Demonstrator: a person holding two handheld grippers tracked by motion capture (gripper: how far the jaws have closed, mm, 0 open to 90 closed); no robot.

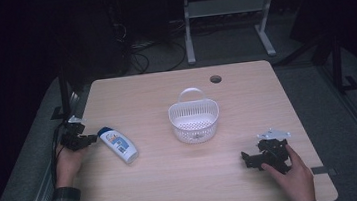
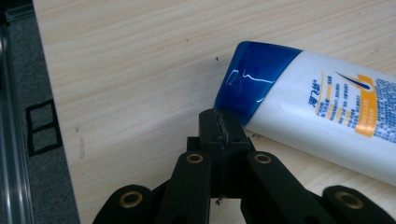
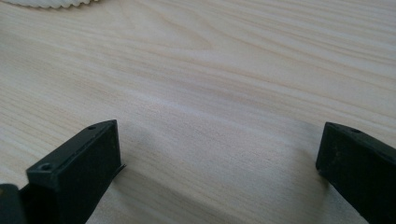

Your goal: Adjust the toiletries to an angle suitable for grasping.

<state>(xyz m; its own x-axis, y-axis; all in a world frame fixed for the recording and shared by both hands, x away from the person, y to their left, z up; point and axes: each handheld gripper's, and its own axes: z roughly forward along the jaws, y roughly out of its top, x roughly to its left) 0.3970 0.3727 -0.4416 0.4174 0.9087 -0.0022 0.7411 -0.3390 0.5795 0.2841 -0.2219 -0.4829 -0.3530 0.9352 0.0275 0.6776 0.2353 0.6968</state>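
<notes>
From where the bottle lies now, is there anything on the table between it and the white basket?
Nothing visible does. The bottle lies on its side near the left gripper, and the table between it and the white basket is bare wood. The basket looks empty too.

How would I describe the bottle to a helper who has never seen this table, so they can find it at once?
Start at the wooden table and go left of the white basket in the middle. The bottle lies on its side near the left edge, by the left gripper. It is white with a blue cap and a printed label.
</notes>
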